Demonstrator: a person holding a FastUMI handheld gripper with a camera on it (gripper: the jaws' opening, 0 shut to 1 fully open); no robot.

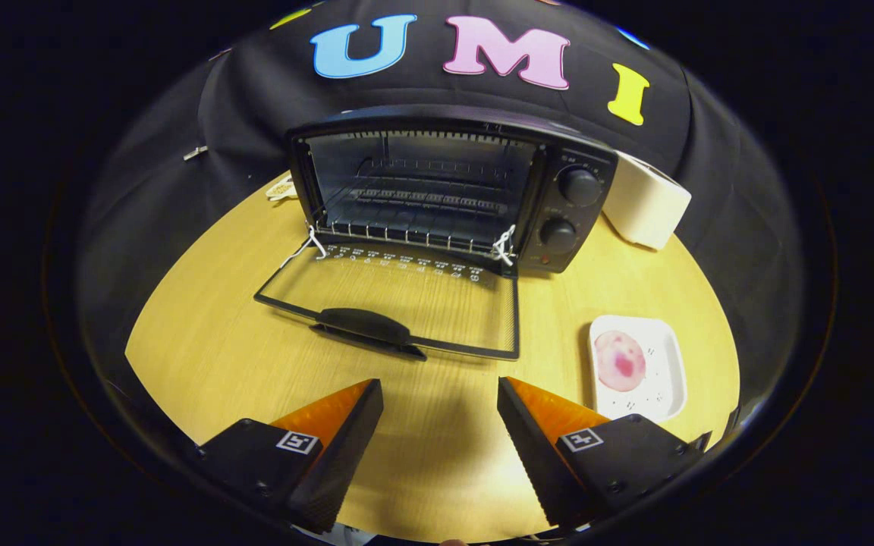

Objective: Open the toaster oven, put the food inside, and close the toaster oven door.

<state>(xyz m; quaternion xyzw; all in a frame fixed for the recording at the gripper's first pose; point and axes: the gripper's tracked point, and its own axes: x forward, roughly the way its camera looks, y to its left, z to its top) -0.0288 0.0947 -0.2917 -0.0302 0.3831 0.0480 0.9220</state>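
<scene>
A round wooden table [202, 356] is seen across the middle and lower frame. At centre top of the frame a black toaster oven [448, 186] is set on it, cavity exposed, with a wire rack [414, 201] seen inside and two knobs [570, 208] stacked on its right-hand panel. The oven door [399, 299] is folded fully down, lying flat on the table toward the camera, handle [365, 327] at its near edge. A white boxy object [646, 201] is placed just beside the oven, at upper right. At right of centre a white square plate [668, 383] is noted, carrying the food [619, 361], a round pinkish slice. The plate lies just ahead of the right finger. At bottom centre the gripper [441, 394] is seen with fingers spread apart, nothing between them, bare table below, both tips short of the door handle
</scene>
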